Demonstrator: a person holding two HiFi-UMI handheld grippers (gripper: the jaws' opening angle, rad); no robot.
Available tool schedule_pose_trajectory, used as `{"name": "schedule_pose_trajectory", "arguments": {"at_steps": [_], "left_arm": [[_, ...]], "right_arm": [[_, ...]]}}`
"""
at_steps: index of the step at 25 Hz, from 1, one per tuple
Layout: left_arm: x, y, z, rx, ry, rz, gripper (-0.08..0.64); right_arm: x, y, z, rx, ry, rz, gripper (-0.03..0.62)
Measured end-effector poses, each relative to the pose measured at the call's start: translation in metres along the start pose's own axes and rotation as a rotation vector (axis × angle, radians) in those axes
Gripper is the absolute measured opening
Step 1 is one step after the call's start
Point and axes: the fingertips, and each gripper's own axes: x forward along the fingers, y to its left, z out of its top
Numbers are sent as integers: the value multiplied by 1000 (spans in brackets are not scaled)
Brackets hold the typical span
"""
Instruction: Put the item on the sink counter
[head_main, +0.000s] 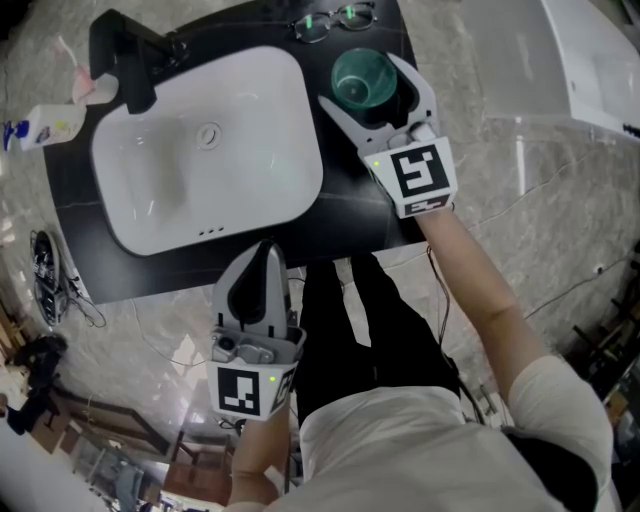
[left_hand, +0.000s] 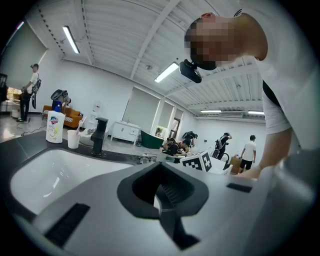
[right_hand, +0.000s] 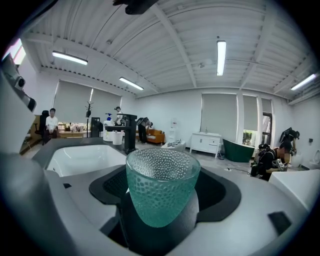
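In the head view the right tongs (head_main: 365, 85) pinch a green glass cup (head_main: 358, 72) over the black tabletop (head_main: 350, 205), right of the white basin (head_main: 200, 150), while the left tongs (head_main: 264, 262) hang at the tabletop's near edge. The left gripper view shows the left tongs (left_hand: 162, 192) pressed together on nothing. The right gripper view shows the dimpled cup (right_hand: 161, 190) upright, clamped between the jaws.

My right gripper (head_main: 360, 82) was reached out ahead of me on a bare, almost straight right forearm (head_main: 478, 275). Its jaws stood wide and pressed on either side of a green glass cup (right_hand: 161, 182), which sat upright between them. The right marker cube (head_main: 420, 176) faced up at me. My left gripper (head_main: 263, 258) sat low and close to my body, pointing forward, with its jaws brought together and nothing between them. The left marker cube (head_main: 250, 390) faced up too, with my left wrist (head_main: 255, 455) just behind it.
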Motion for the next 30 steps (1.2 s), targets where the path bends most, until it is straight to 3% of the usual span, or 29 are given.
{"name": "schedule_pose_trajectory", "arguments": {"at_steps": [30], "left_arm": [[-10,-11,-1,13,-21,-36,2]], "right_arm": [[-26,-2,3,32,-7,-70,405]]}}
